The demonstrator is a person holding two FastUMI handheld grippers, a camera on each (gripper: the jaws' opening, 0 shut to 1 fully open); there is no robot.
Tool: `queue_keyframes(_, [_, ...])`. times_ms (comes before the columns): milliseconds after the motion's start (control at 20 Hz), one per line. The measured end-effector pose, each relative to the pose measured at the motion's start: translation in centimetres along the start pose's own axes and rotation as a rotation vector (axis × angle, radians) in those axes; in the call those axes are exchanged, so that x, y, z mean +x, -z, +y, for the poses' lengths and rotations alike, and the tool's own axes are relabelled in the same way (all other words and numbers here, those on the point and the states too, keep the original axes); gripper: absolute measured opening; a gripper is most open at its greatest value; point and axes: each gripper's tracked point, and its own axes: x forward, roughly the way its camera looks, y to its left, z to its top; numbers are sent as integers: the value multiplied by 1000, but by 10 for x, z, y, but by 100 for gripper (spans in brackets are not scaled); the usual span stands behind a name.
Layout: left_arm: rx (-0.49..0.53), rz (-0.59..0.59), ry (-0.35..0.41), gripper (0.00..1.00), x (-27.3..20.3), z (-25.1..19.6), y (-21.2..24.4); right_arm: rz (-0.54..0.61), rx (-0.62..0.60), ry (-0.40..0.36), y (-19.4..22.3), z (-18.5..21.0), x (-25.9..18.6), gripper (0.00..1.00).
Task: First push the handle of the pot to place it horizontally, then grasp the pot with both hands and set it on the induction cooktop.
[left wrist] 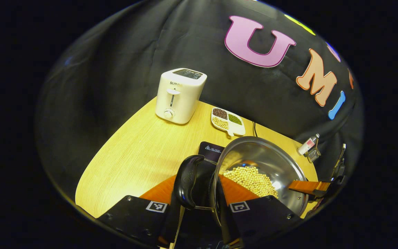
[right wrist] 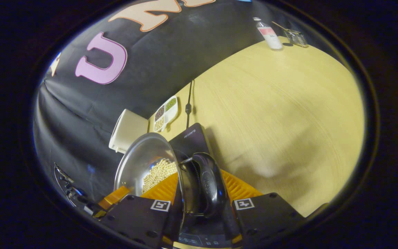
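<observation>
Carrying: I am holding one steel pot (left wrist: 261,166) of pale beans (left wrist: 252,180) by its two black side handles, over the near end of the induction cooktop (left wrist: 210,151).
Left gripper (left wrist: 204,204): its jaws are closing narrowly on the left handle (left wrist: 188,180), one finger on each side of it.
Right gripper (right wrist: 202,204): its jaws are pinching the right handle (right wrist: 207,183) in the same narrow way.
Pot position: I am judging it lifted or just settling above the dark cooktop, whose far corner is showing beyond the pot in the right gripper view; I cannot tell whether the base is touching.
Risk, tilt: if my two hands are lowering unevenly, the beans are likely to slide and spill over the rim.
Risk, slip: the handles are smooth and rounded, so either one could be twisting out of its pinch under the load.
Risk, placement: setting down too near could be leaving the base hanging off the cooktop's edge.
Count: one toaster (left wrist: 180,95) at far left, one divided dish (left wrist: 228,121) with three grain compartments, one bottle (left wrist: 308,145) and one small wire tool (left wrist: 313,154) at far right, one cable (right wrist: 188,107).
</observation>
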Motion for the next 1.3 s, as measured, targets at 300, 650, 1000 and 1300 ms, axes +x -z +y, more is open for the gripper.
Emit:
queue_keyframes(300, [-66,23,-4,58,5,4,10,25,18,7,1,1,1,46])
queue_keyframes(650, [-142,-46,-70,89,1,12,-1,16,27,25,-12,-4,-19,88])
queue_keyframes(1000, [-175,-136,-121,96,-32,21,-16,-59,-49,1,-31,-8,-44,100])
queue_keyframes(1300, [-76,-244,-163,95,-73,1,-41,-138,-74,-53,-59,-4,-90,100])
